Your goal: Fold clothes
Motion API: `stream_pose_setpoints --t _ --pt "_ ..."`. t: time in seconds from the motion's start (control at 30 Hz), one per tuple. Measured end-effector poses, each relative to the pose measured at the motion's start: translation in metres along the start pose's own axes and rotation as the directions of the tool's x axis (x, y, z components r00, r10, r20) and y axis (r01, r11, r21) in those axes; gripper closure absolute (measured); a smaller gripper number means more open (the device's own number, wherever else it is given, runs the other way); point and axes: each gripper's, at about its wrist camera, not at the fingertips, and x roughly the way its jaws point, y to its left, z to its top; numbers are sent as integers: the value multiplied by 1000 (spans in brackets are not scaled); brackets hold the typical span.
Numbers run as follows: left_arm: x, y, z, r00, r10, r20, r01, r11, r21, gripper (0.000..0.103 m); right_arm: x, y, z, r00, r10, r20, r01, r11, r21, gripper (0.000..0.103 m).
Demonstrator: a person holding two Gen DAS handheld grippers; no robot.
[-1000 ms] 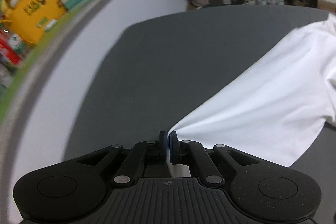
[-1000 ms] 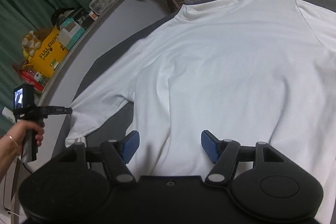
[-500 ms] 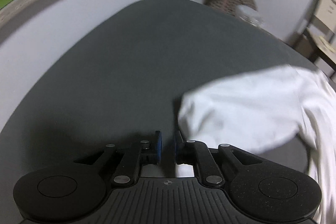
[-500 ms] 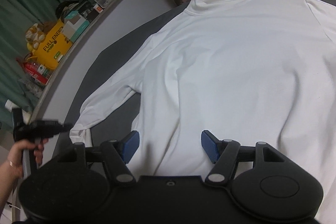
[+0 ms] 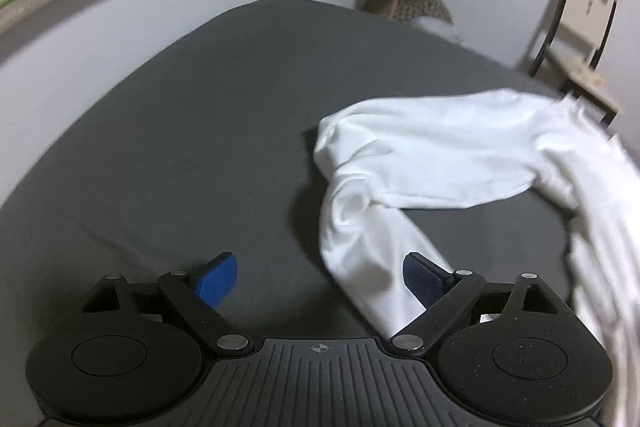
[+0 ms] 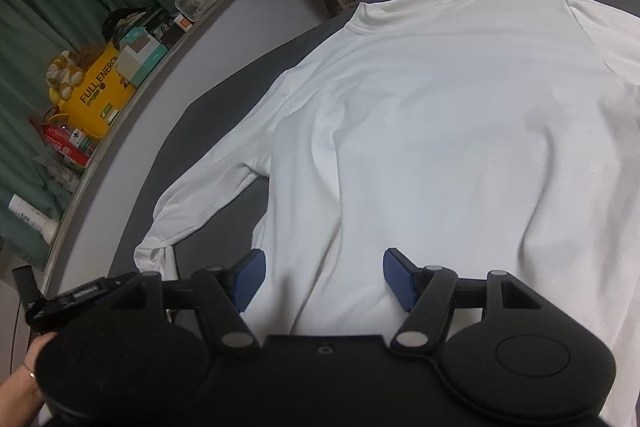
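The white long-sleeved cotton top (image 6: 440, 147) lies flat on the grey bed (image 5: 200, 131) ahead of my right tongs (image 6: 323, 277), which are spread. My left tongs (image 5: 320, 277) just opened, dropping the bent sleeve (image 5: 372, 227) beside their right pad; 1 sleeve needs regripping.

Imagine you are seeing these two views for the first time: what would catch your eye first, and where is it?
The white long-sleeved shirt dominates, spread flat on the dark grey bed with its collar at the far end. Next, its sleeve lies doubled back on itself just ahead of the left gripper, whose jaws have just opened and hold nothing. A bright yellow bag stands out on the cluttered ledge at the left.
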Motion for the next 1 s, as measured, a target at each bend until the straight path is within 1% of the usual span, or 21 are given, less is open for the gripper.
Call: stream_pose_setpoints --t 0.03,0.17,0.2,0.23,0.27,0.37,0.4,0.43,0.47,0.5,0.53,0.6,0.63,0.67,0.7,0.73,0.77,0.83,0.87,0.93,1.0 --pt "3 -1 1 1000 -1 -6 1 1000 4 31 0 0 0 1000 -1 -1 1 1000 -1 39" --pt "18 -8 7 999 12 -31 -12 1000 1 54 3 1 -1 1000 -8 -4 8 1000 -6 39" --pt "20 -9 7 999 25 -24 -25 1000 2 66 4 1 -1 1000 -10 -5 10 1000 -7 39" --pt "21 -10 8 999 37 -16 -37 999 4 85 5 1 -1 1000 -12 -7 12 1000 -8 39" --pt "18 -11 11 999 50 0 -50 999 7 94 6 1 -1 1000 -14 -9 14 1000 -8 39" --pt "7 -14 21 994 101 53 -102 994 29 97 7 -1 -1 1000 -17 -14 17 1000 -4 39" --pt "0 -21 28 978 179 104 -190 976 107 97 7 -2 -2 1000 -16 -14 16 1000 -1 39" --pt "-8 -30 35 952 255 167 -285 940 188 97 7 -2 -2 1000 -15 -15 15 1000 1 39" --pt "-17 -43 38 905 327 271 -402 864 302 97 7 -2 -2 1000 -15 -13 15 1000 2 39" --pt "-26 -59 34 839 361 406 -523 740 423 97 6 -3 -2 1000 -15 -12 15 1000 3 39" --pt "-34 -73 30 767 362 529 -627 597 501 97 6 -3 -2 1000 -13 -12 13 1000 4 39" --pt "-41 -87 8 655 303 692 -749 381 542 97 5 -4 -2 1000 -9 -12 9 1000 7 39" --pt "-40 -89 -3 650 287 703 -756 336 562 97 5 -4 -2 1000 -8 -13 8 1000 8 39" --pt "-37 -89 -14 655 276 703 -754 297 586 97 5 -4 -2 1000 -6 -15 7 1000 8 39" --pt "-28 -85 -27 699 291 653 -715 294 634 97 5 -4 -3 1000 -5 -16 5 1000 8 39" --pt "-18 -80 -37 748 319 582 -663 312 681 96 6 -4 -3 1000 -6 -18 6 1000 9 39" --pt "-8 -74 -46 787 347 510 -612 338 715 96 6 -5 -3 1000 -7 -20 7 1000 10 39" --pt "14 -59 -65 869 378 319 -472 441 763 96 6 -5 -4 1000 -8 -24 9 1000 11 39" --pt "23 -53 -74 890 384 248 -421 478 770 97 7 -5 -4 1000 -9 -26 9 1000 12 39" --pt "27 -51 -90 867 383 319 -479 459 748 96 7 -5 -4 999 -11 -31 11 1000 13 39" --pt "22 -47 -85 875 381 300 -473 534 701 96 8 -6 -5 999 -12 -35 13 1000 15 39"
